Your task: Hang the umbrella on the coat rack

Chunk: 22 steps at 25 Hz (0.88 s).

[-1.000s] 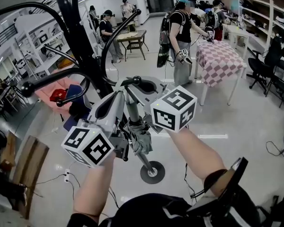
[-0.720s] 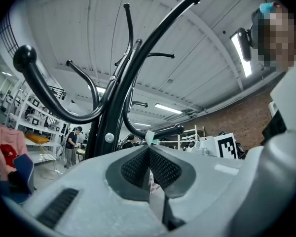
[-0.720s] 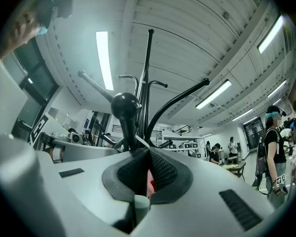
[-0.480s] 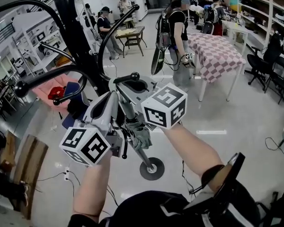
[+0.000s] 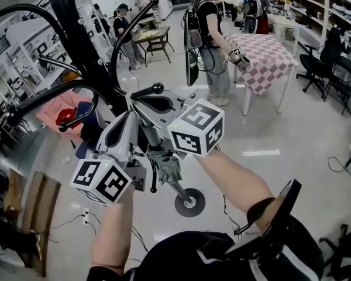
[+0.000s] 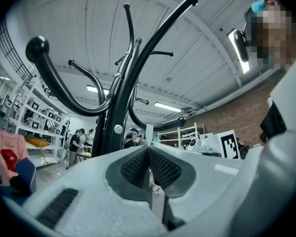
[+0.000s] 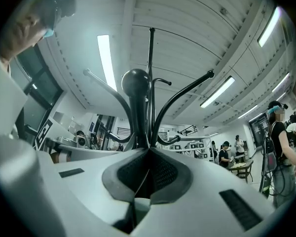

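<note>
1. The right gripper (image 7: pixel 149 154) has its jaws closed on the umbrella (image 5: pixel 164 164). In the right gripper view a black stem runs up from between the dark pads and ends in a round black knob (image 7: pixel 135 83).
2. The left gripper (image 6: pixel 149 149) has its jaws pressed together, so that the ribbed pads meet. I cannot make out whether anything thin is pinched between them.
3. In the head view both grippers are raised side by side, with their tips close together. The knob (image 5: pixel 157 87) of the umbrella stands just above these tips.
4. The grey folded cloth of the umbrella hangs down between the two grippers, and a thin black strap (image 5: pixel 154 177) hangs beside it.
5. The coat rack (image 5: pixel 82 45) is black and stands just behind and to the left of the grippers. Its curved hooks end in balls (image 6: pixel 37 46), and its round base (image 5: pixel 190 202) rests on the floor below the umbrella.
6. The umbrella is near the lower hooks, but no view shows it resting on any hook.
7. Well apart in the background, a person (image 5: pixel 207 34) stands beside a table with a checked cloth (image 5: pixel 263 54).
</note>
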{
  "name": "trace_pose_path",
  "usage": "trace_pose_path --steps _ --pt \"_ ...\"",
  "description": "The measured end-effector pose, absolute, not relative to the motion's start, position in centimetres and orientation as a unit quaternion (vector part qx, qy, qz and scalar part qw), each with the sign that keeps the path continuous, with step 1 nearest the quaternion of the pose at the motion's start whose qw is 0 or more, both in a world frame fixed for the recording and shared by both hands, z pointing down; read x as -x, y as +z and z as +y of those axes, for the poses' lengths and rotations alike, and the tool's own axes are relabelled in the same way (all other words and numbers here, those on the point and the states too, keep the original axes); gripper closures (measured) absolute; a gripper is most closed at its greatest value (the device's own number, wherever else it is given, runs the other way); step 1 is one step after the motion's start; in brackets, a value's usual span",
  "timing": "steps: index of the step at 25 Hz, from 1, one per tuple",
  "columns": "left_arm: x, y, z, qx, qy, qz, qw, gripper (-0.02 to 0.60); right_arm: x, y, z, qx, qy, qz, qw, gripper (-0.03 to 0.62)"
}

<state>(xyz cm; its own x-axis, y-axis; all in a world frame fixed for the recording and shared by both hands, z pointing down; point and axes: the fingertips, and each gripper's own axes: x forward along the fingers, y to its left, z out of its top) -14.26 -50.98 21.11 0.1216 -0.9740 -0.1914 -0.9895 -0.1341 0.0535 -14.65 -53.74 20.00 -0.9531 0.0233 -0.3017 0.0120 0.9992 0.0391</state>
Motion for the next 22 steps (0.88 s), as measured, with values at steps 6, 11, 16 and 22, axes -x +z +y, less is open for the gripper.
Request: trace_pose_path --steps 6,11,16,22 --pt "13.6 21.5 -50.8 0.745 0.077 0.659 0.065 0.571 13.7 20.6 -53.5 -0.006 0.019 0.987 0.158 0.586" --pt "13.5 21.8 -51.0 0.751 0.059 0.654 0.077 0.571 13.2 20.8 -53.3 0.009 0.018 0.987 0.159 0.585" --pt "13.3 24.0 -50.0 0.765 0.058 0.638 0.075 0.571 13.1 22.2 -52.4 0.049 0.024 0.987 0.154 0.585" --pt "12.3 24.0 -48.9 0.785 0.055 0.613 0.074 0.571 11.9 22.2 -52.1 0.095 0.034 0.985 0.143 0.585"
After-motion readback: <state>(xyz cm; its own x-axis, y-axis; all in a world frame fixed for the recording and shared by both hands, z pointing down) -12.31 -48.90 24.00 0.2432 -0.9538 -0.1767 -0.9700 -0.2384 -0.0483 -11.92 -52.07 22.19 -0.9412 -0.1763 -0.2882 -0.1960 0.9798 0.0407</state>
